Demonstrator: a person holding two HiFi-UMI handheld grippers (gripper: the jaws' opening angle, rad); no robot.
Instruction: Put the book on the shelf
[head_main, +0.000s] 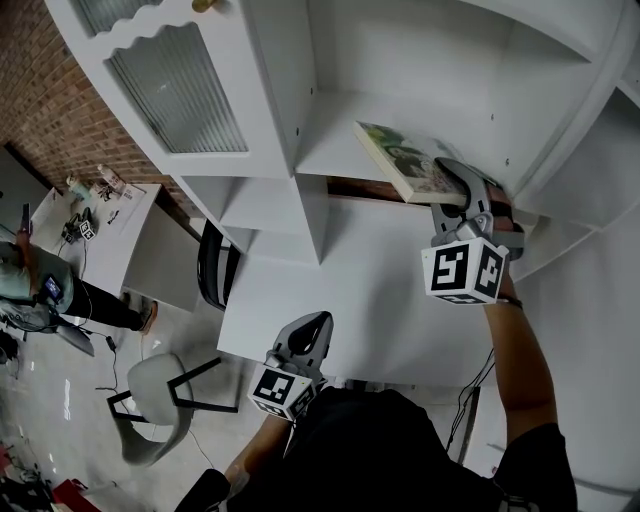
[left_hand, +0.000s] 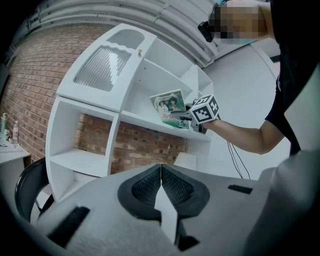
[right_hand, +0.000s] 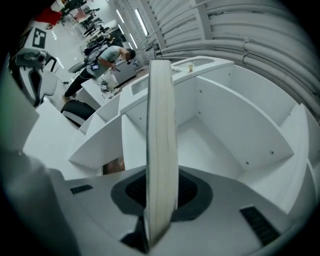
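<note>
The right gripper (head_main: 452, 183), right of centre in the head view, is clamped on the edge of a thin book with a green illustrated cover (head_main: 398, 158). The book sits in the upper middle of the frame, inside an open compartment of the white wooden shelf unit (head_main: 335, 140); whether it touches the board is unclear. The left gripper (head_main: 312, 330), at bottom centre, has its jaws pressed together on nothing.

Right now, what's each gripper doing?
Left gripper: jaws closed, empty.
Right gripper: jaws closed on the book.
</note>
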